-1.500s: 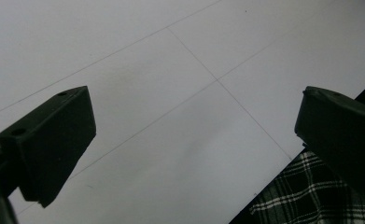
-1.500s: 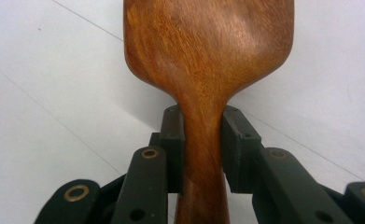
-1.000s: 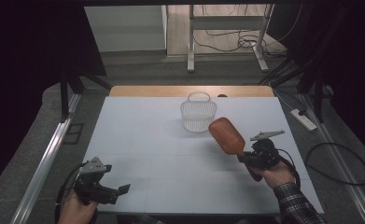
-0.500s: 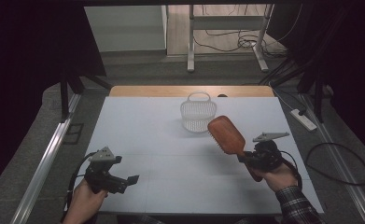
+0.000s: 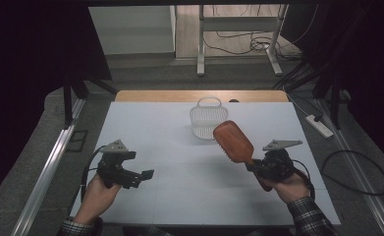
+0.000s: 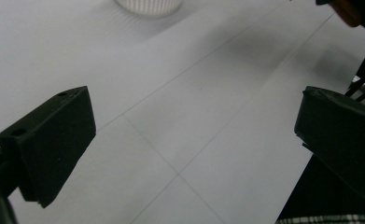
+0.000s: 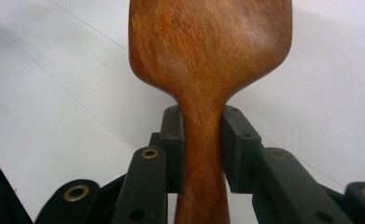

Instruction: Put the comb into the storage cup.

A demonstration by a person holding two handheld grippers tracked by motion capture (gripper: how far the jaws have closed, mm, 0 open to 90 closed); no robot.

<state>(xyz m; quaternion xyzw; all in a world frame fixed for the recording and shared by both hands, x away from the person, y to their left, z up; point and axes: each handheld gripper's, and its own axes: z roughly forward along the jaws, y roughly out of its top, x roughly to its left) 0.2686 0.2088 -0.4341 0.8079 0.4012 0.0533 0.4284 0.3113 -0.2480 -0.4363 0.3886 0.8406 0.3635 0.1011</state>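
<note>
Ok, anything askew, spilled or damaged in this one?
Nothing stands out. The right gripper clamps the wooden hairbrush squarely by its handle, the white basket stands upright on the table, and the left gripper is open with nothing between its jaws.

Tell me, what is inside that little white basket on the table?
Nothing can be seen inside the white slotted basket from the high view. The wooden hairbrush, raised in front, covers its near right corner, so that part stays unknown.

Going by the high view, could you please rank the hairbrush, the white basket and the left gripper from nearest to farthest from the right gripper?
1. Hairbrush, clamped in the right gripper.
2. White basket, beyond the brush, mid-table.
3. Left gripper, far across at the table's left.
</note>
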